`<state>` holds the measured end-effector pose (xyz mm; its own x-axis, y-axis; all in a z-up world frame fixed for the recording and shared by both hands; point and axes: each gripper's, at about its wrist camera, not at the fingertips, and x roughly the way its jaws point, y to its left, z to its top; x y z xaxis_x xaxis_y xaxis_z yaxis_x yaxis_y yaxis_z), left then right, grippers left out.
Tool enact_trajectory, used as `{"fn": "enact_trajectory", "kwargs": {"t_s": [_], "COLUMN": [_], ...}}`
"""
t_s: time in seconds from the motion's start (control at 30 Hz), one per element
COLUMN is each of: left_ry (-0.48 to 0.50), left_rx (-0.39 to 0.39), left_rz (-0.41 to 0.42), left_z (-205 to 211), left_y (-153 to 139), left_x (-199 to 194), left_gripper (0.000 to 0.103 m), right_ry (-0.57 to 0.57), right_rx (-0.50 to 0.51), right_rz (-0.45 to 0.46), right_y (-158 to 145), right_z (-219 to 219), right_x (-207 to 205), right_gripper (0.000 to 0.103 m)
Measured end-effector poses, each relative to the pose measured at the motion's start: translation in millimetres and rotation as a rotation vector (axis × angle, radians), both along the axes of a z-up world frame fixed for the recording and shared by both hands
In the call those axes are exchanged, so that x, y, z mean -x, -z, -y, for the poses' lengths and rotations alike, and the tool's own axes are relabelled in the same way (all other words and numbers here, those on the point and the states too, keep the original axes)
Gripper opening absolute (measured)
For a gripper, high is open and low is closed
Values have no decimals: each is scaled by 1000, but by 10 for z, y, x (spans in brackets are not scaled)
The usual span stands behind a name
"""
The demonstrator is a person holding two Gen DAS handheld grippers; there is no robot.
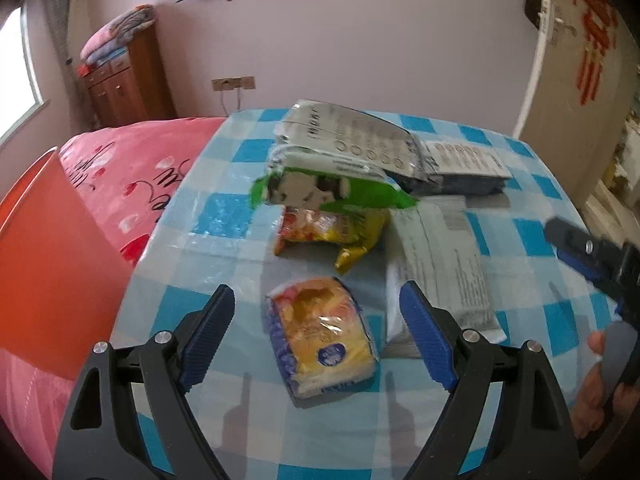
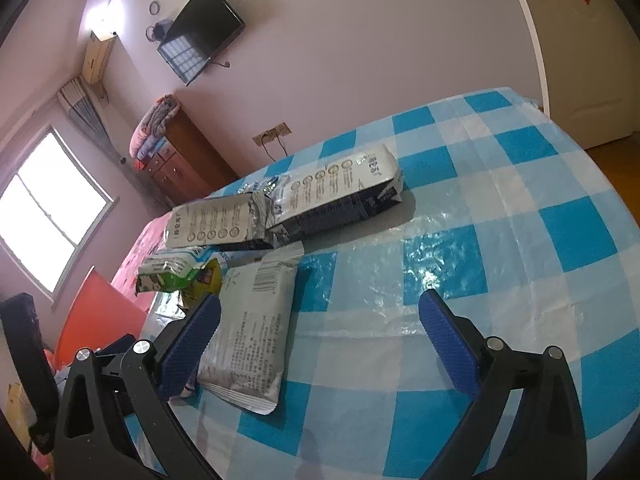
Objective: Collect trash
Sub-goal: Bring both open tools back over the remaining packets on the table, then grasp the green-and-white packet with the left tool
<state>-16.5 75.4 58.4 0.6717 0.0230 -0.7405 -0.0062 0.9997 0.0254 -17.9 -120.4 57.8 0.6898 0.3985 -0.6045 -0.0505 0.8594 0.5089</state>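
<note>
While the left gripper (image 1: 318, 338) hangs over the checked tablecloth (image 1: 224, 264), its jaws stand wide apart and empty, and the yellow noodle packet (image 1: 322, 340) lies flat on the cloth right between the two blue pads, touching neither. The packet's long axis runs roughly away from the camera, tilted a little to the right at the near end, so the pads sit on either side of its narrow width. Beyond it lie a second yellow packet (image 1: 332, 232), a green wrapper (image 1: 324, 192) and silver bags (image 1: 352, 140); an orange bin (image 1: 52, 280) stands off the table's left edge. The right gripper (image 1: 576, 248) shows at the right border, farther from the noodle packet, so the left hand looks the natural one to take it.

From the right wrist, the right gripper (image 2: 320, 336) is likewise spread open and holds nothing. A grey pouch (image 2: 252, 328) lies lengthwise just beside its left pad, with bare cloth filling most of the gap.
</note>
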Motion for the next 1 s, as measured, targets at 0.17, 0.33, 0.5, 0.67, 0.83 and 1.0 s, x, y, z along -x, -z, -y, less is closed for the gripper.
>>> {"fn": "enact_trajectory", "kwargs": {"t_s": [0.17, 0.33, 0.5, 0.67, 0.83, 1.0], "left_ry": [26, 48, 21, -64, -120, -140], "left_rx": [-22, 47, 128, 294, 415, 481], "left_rz": [45, 23, -17, -68, -113, -138], "left_z": [3, -12, -63, -302, -471, -546], "left_y": [-238, -384, -391, -312, -162, -67], "left_x": [-79, -296, -554, -721, -829, -909], "left_gripper": [85, 85, 85, 85, 85, 80], "right_ry": [-35, -65, -81, -102, -154, -191], "right_rx": [-15, -9, -9, 5, 5, 13], "right_rz": [-2, -3, -8, 7, 8, -2], "right_y": [14, 21, 36, 14, 15, 40], "right_z": [-57, -144, -179, -229, -386, -537], "right_x": [-16, -29, -32, -29, -36, -65], "right_gripper": [98, 98, 98, 98, 98, 98]}}
